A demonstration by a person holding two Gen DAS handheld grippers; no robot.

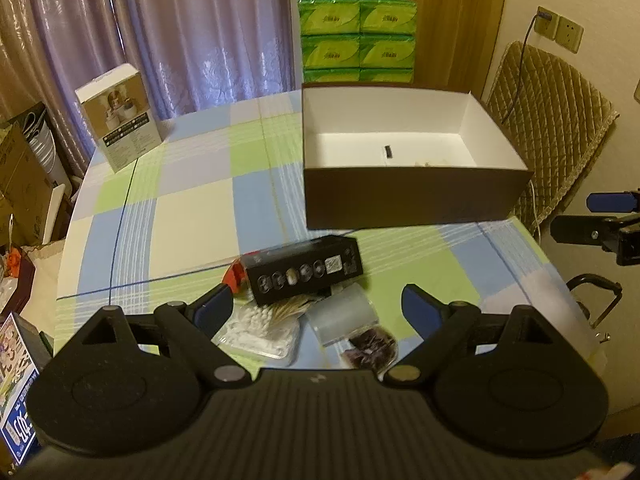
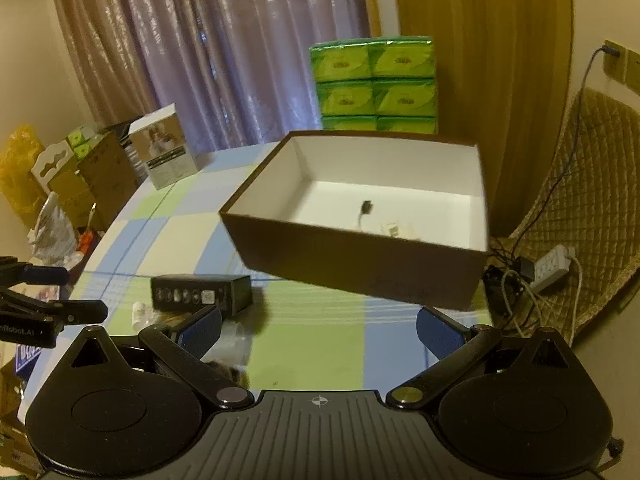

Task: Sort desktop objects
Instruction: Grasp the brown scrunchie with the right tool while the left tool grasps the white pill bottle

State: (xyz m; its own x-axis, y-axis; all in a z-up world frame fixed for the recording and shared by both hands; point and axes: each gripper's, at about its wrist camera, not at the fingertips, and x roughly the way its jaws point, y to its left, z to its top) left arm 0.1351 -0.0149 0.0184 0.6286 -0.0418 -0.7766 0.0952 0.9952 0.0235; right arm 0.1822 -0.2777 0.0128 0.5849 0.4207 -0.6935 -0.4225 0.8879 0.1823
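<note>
Both grippers hover with jaws spread wide and nothing between them: the left gripper (image 1: 318,306) over the near pile, the right gripper (image 2: 320,326) over bare checked tablecloth (image 1: 192,216) to the right of that pile. The brown cardboard box (image 1: 412,196), white inside, stands open at the far right of the table and already holds a few small items, too blurred to name. The pile to be sorted lies just near of the box: a black product carton (image 1: 306,274) on top, resting across a packet of cotton swabs (image 1: 260,330), with a roll of clear tape (image 1: 344,314) and a dark wrapped packet (image 1: 372,348) at its right. The carton appears the sensible first pick, being uppermost. Judgement: close on its short sides, lift straight up so the loose swab packet beneath is not dragged, then clear the box's near wall before release
</note>
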